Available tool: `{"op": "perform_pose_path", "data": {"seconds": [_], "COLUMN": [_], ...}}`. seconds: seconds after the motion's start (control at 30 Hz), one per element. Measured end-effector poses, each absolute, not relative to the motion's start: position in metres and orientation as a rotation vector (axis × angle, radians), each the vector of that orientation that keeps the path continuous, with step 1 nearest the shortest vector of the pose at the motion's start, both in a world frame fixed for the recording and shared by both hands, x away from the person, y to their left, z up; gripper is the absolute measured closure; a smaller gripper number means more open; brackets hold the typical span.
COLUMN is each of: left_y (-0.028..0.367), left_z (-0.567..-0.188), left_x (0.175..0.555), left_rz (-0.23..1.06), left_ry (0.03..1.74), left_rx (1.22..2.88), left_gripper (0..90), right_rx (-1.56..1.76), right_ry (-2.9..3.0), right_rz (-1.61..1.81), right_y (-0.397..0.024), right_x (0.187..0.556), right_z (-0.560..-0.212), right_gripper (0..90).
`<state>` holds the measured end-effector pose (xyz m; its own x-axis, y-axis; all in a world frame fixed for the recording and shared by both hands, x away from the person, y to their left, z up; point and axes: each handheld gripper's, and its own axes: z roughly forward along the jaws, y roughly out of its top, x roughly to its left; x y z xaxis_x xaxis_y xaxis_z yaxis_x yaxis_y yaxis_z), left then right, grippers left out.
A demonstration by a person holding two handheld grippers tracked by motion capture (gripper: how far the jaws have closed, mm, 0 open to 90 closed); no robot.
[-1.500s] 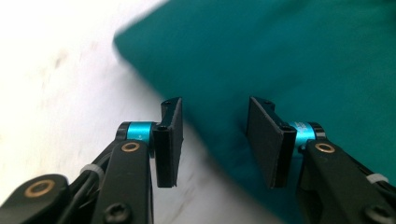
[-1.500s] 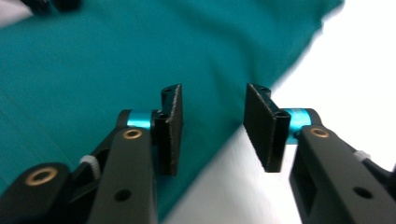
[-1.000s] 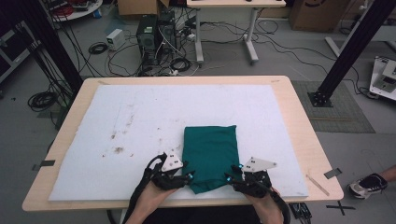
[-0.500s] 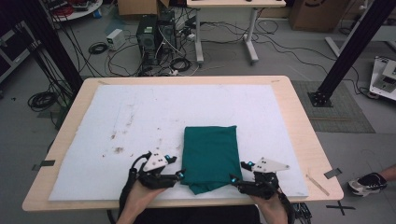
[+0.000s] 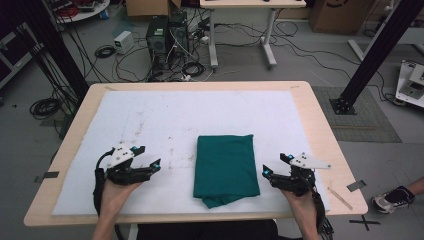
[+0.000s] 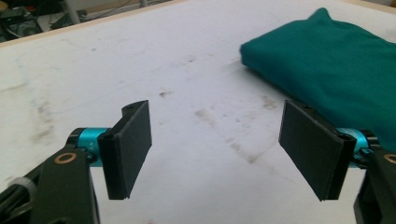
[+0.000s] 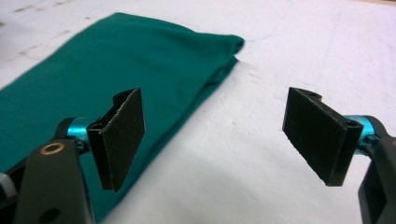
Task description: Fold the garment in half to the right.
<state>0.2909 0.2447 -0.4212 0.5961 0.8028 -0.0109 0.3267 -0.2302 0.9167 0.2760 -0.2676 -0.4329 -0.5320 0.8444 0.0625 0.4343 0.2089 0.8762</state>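
Both tongs, left (image 5: pixel 150 159) and right (image 5: pixel 274 165), just opened, leaving unlabelled green cloth (image 5: pixel 226 167).

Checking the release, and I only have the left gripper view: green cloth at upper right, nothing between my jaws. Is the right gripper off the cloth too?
Observer: Yes. The right gripper is open, jaws empty, just beside the green cloth, not touching it.
Operator: How does the cloth lie?
Observer: Folded into a neat rectangle on the white mat, with one bit poking out at the near edge.
Operator: Where's my left gripper relative to it?
Observer: The left gripper is open, well clear on the cloth's left, bare mat between.
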Motion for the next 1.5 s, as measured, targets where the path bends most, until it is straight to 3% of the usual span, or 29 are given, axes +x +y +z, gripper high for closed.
{"op": "perform_pose_path", "data": {"seconds": [0.47,1.5], "left_y": [0.301,0.302], "left_z": [-0.422,-0.424], "left_x": [0.285,0.284], "left_rz": [0.652,0.645], "left_ry": [1.045,1.054], "left_rx": [1.743,1.747], "left_gripper": [25.5,25.6], "right_rx": [1.232,1.245], "right_ry": [2.030,2.037], "right_rz": [1.256,1.264], "right_y": [-0.280,-0.285], "right_x": [0.277,0.278], "right_z": [-0.436,-0.438], "right_gripper": [21.7,21.8]}}
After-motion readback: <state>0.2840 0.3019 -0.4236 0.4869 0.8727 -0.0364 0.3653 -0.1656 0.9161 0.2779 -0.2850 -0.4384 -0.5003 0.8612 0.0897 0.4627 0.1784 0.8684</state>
